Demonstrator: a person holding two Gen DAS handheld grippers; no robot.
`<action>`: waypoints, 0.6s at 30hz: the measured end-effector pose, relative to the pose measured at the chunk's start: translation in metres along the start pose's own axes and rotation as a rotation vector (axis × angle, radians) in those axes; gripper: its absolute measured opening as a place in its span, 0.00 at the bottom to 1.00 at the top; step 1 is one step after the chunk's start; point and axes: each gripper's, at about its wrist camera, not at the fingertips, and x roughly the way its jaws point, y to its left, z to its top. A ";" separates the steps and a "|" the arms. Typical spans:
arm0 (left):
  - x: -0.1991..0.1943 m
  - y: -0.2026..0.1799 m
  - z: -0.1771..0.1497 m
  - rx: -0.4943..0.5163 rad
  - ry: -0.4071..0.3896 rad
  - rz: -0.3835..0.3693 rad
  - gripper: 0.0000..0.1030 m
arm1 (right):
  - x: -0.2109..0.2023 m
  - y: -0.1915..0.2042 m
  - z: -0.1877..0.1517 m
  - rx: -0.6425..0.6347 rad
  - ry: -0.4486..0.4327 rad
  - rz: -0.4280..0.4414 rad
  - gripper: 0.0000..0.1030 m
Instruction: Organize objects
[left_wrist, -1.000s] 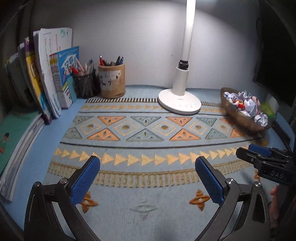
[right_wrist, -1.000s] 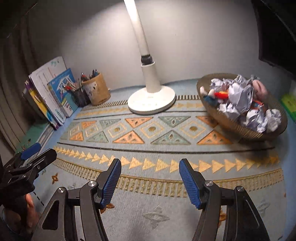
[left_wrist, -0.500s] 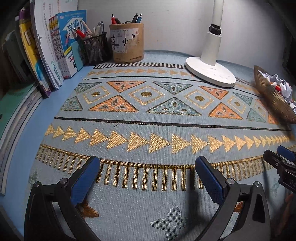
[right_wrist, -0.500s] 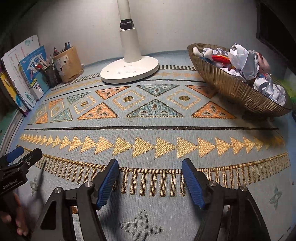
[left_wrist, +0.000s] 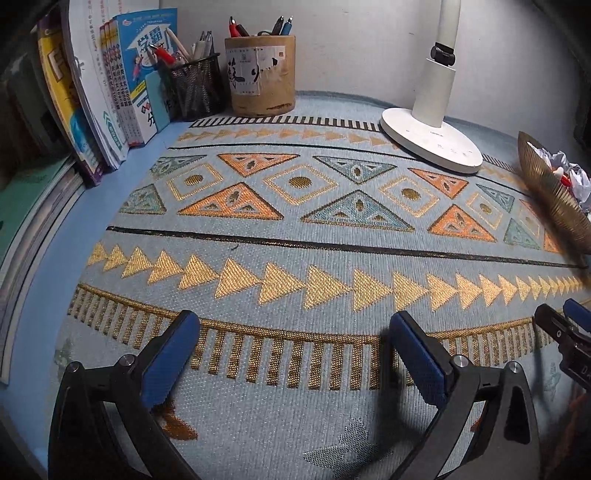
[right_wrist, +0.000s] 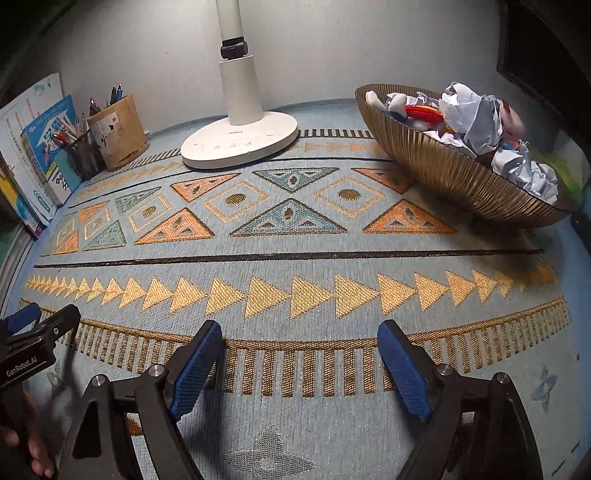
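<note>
A ribbed golden bowl at the right holds crumpled paper and small colourful items; its rim shows in the left wrist view. A tan pen cup and a black mesh pen cup stand at the back left. My left gripper is open and empty, low over the patterned mat. My right gripper is open and empty, low over the mat's front, to the right of the left gripper.
A white desk lamp stands at the back middle, also in the left wrist view. Books lean upright at the left, with flat books beside them. A grey wall closes the back.
Both grippers have dropped lower and moved forward over the mat, so everything looks closer. Their jaws stay open.
</note>
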 end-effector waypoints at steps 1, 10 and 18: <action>0.001 0.002 0.002 -0.013 0.001 0.006 0.99 | 0.001 0.001 0.000 -0.004 0.002 -0.004 0.83; 0.008 0.004 0.002 -0.013 0.025 0.006 0.99 | 0.002 0.001 -0.001 -0.010 0.009 -0.002 0.88; 0.009 0.005 0.002 -0.012 0.025 0.007 1.00 | 0.006 0.004 -0.001 -0.030 0.032 -0.013 0.98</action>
